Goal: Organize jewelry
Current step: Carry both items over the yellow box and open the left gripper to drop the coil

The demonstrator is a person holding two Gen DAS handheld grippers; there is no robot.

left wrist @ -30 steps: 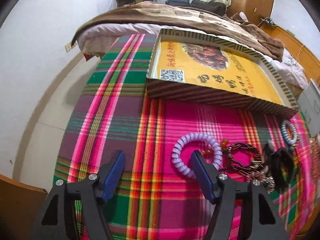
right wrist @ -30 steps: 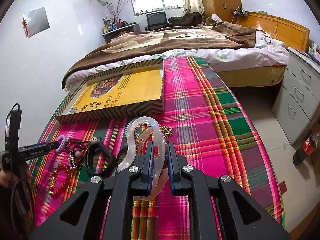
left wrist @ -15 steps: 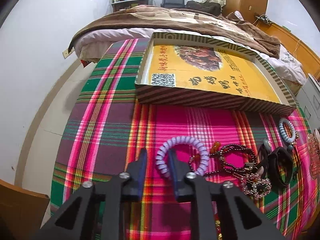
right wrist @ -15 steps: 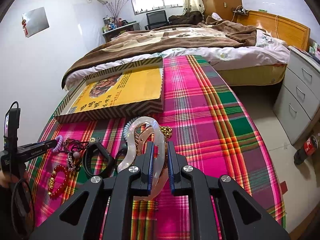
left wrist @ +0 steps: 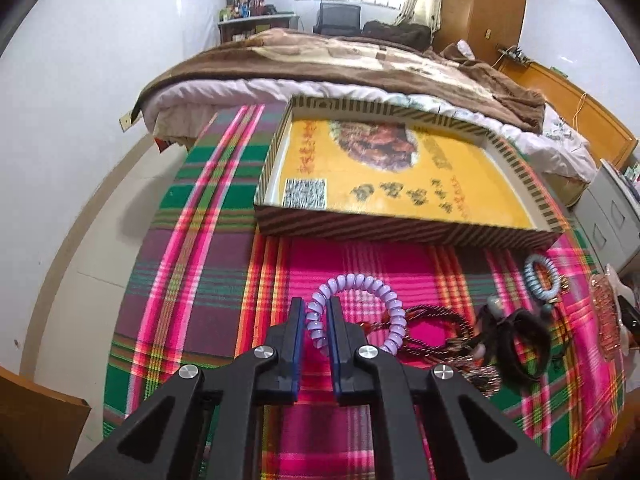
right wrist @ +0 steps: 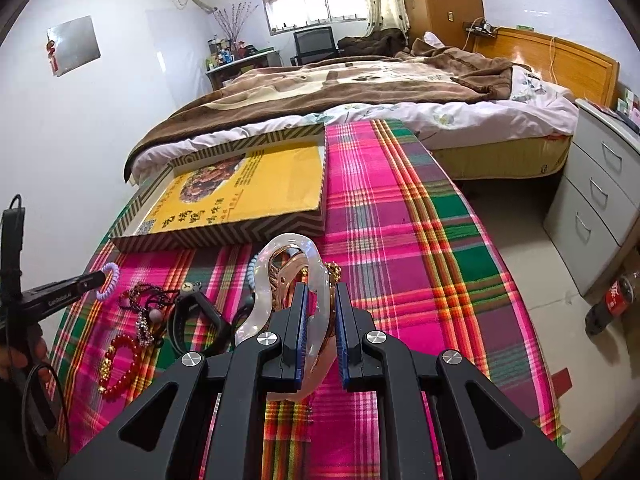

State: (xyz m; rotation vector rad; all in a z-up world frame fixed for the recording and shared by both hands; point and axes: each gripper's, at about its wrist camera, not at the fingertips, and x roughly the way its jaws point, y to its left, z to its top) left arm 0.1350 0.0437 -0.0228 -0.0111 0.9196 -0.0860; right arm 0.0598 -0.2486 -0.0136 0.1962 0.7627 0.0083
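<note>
Both tongs are pinching: left tongs the lilac spiral coil bracelet, right tongs the clear pearly hair claw; next, probably carrying each to the striped cardboard tray at the surface's far edge.

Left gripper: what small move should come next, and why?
Probably lift and carry toward the box. The left gripper has its fingers shut on the purple coil bracelet, which seems to lie on the cloth; nothing shows inside the box.
</note>
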